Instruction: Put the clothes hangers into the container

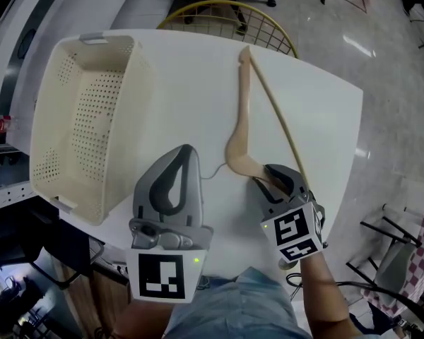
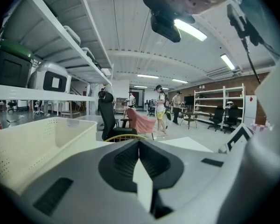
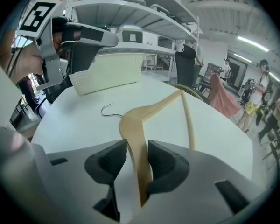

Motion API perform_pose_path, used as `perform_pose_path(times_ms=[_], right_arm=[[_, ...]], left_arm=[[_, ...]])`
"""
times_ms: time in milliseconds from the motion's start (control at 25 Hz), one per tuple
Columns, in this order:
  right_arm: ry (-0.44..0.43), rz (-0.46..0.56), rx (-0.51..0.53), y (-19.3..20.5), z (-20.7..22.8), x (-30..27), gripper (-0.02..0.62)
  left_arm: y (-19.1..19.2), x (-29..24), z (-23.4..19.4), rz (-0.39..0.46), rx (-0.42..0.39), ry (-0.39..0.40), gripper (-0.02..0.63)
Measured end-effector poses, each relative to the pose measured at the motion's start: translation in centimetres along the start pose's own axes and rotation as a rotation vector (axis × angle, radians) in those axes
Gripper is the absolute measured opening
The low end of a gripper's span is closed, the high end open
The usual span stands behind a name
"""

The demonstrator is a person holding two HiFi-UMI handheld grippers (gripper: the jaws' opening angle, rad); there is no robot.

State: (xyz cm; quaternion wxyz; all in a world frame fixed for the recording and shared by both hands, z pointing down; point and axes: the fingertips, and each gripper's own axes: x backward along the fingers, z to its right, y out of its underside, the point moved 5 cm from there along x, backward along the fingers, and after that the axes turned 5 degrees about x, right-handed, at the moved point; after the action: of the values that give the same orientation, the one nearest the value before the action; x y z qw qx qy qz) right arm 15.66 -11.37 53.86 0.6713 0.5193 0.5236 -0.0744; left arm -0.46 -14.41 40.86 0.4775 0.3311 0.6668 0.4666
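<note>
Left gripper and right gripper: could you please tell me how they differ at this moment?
1. The left gripper has its jaws together; the right gripper has its jaws apart.
2. The left gripper holds nothing; the right gripper has an arm of the wooden hanger between its jaws, not clamped.
3. The left gripper sits next to the cream basket; the right gripper is at the hanger's near end.
Both are over the white table.

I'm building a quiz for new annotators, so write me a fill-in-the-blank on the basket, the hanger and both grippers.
1. The cream basket is ____ inside.
2. The jaws of the right gripper stand ____ around one arm of the wooden hanger.
3. The jaws of the left gripper are ____, with nothing between them.
Missing words: empty; open; shut.
</note>
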Motion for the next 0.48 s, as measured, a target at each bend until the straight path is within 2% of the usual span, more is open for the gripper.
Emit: perform_pose_path(times_ms=[240, 360, 480], right_arm=[[-0.063, -0.031, -0.019, -0.05, 0.19, -0.33, 0.146], [-0.057, -0.022, 0.007, -0.15, 0.08, -0.32, 0.125], [-0.030, 0.013, -0.029, -0.35, 0.03, -0.20, 0.113]], left_arm=[[0.12, 0.11, -0.34, 0.003, 0.002, -0.003, 0.012], [-0.19, 0.29, -0.19, 0.013, -0.001, -0.002, 0.012], [-0.71, 0.66, -0.19, 0.026, -0.016, -0.005, 0.012]])
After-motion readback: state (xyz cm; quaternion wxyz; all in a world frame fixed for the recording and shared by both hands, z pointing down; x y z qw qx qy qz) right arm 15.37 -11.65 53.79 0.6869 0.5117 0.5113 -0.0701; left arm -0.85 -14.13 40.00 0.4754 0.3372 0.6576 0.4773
